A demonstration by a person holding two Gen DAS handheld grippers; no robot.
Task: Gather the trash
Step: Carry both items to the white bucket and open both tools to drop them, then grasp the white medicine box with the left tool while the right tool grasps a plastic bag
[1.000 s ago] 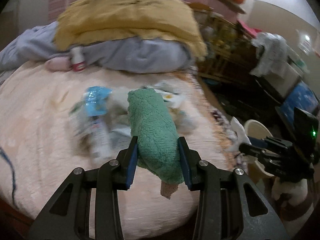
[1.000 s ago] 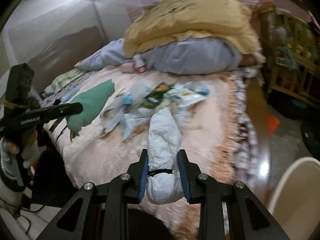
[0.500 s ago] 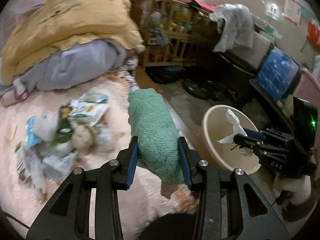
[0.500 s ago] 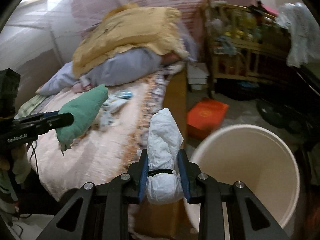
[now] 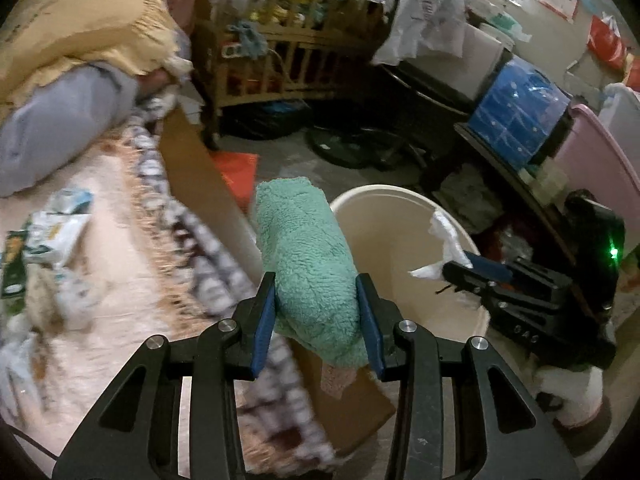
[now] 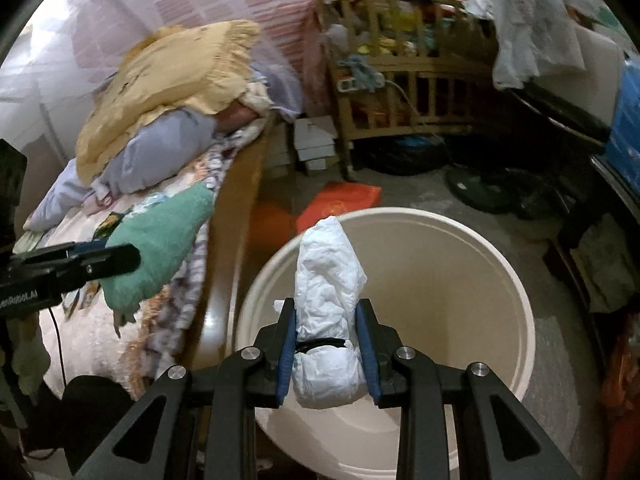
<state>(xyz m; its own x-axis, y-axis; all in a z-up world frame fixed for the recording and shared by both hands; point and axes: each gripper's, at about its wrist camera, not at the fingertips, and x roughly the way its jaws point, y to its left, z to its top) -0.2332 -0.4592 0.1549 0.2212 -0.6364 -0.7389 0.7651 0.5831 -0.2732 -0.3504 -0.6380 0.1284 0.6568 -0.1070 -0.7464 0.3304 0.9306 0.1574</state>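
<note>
My left gripper (image 5: 316,284) is shut on a fluffy green cloth (image 5: 308,256), held at the bed's edge beside the cream bin (image 5: 384,208). My right gripper (image 6: 325,312) is shut on a rolled white diaper (image 6: 328,280) tied with a black band, held over the mouth of the cream bin (image 6: 516,292). The bin looks empty inside. In the right wrist view the green cloth (image 6: 160,240) and the left gripper (image 6: 120,258) show at the left, over the bed. In the left wrist view the right gripper (image 5: 444,268) and the white diaper (image 5: 448,240) hang over the bin's far rim.
Several wrappers (image 5: 52,224) lie on the pink bed cover (image 5: 120,248). Yellow and grey bedding (image 6: 168,92) is piled at the bed's head. A wooden cot (image 6: 400,84), an orange mat (image 6: 340,200), a blue box (image 5: 520,116) and a cluttered shelf surround the bin on the floor.
Both grippers have swung right from over the bed to the cream bin on the floor, each still holding its item. The right one now hangs over the bin's mouth.
</note>
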